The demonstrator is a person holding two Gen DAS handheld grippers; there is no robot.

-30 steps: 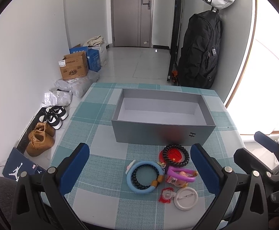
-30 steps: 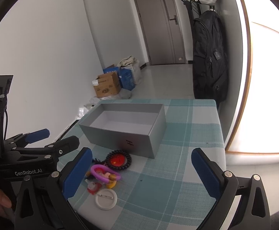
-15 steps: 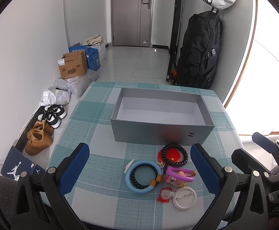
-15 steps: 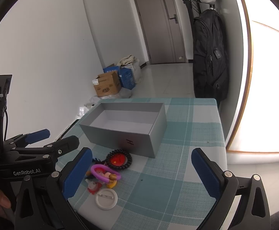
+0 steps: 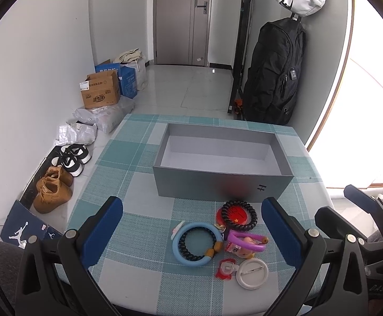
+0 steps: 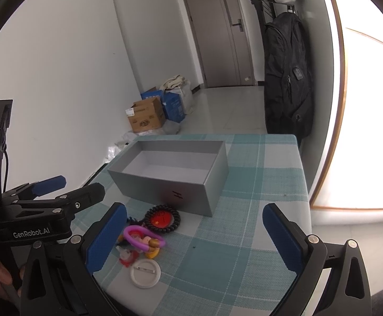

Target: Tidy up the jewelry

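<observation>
An open grey box (image 5: 223, 187) (image 6: 165, 187) stands empty on the checked tablecloth. In front of it lies a small heap of jewelry: a blue ring bracelet (image 5: 197, 243), a black coil band on a red badge (image 5: 239, 215) (image 6: 162, 219), a purple bangle (image 5: 246, 241) (image 6: 142, 238), a white round badge (image 5: 252, 273) (image 6: 144, 273) and a small red piece (image 5: 224, 268). My left gripper (image 5: 191, 234) is open and empty above the heap. My right gripper (image 6: 195, 237) is open and empty, to the right of the heap.
The table (image 5: 128, 192) ends close to the heap at the near edge. Shoes (image 5: 57, 184) and cardboard boxes (image 5: 100, 93) lie on the floor at the left. A black backpack (image 5: 275, 71) hangs at the back right. The left gripper's body (image 6: 44, 210) shows in the right wrist view.
Both views have shifted only slightly; the heap sits a touch lower and nearer in the left wrist view. Nothing was taken hold of or moved on the table.
</observation>
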